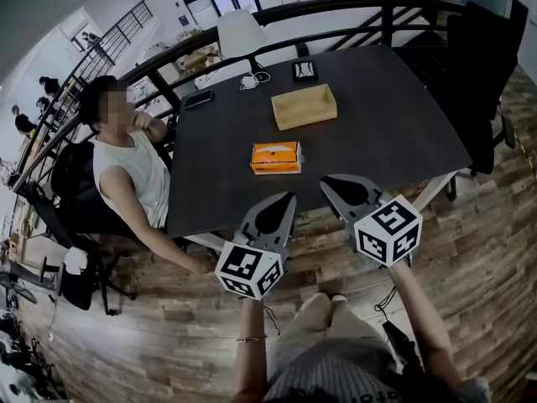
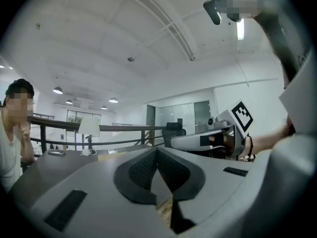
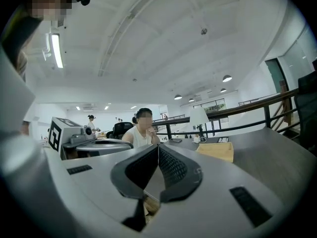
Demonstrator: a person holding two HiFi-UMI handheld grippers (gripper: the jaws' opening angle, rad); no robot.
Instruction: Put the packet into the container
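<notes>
Packet: the orange packet [image 1: 275, 158] lies flat on the dark table [image 1: 394, 116], near the edge closest to me. Nothing touches it.

Container: the open wooden container [image 1: 304, 107] sits farther back on the same table, beyond the packet and a little to its right, well apart from it. From my head view it looks empty.

Left gripper: my left gripper [image 1: 289, 197] hangs off the near table edge, short of the packet. Its jaws are pressed together with nothing between them.

Right gripper: my right gripper [image 1: 326, 182] is level with the left one at the table edge, to the right of the packet. Its jaws are also closed on nothing, and its own view looks across the tabletop at the container.

Bystander: a seated person [image 1: 126, 170] is at the table's left side, an arm along the near corner, clear of the packet. A phone [image 1: 198, 99] lies at the far left of the table.

Step in hand: as I judge it, this is the very start. The reach has not begun, and the packet is neither gripped nor lifted.

Next move: one gripper, probably the nearer left, must open its jaws wide, go forward and down over the packet, and close across its narrow side. Only then can I carry it to the container. The packet lies low and flat, so a shallow approach could push it along instead of gripping it.
</notes>
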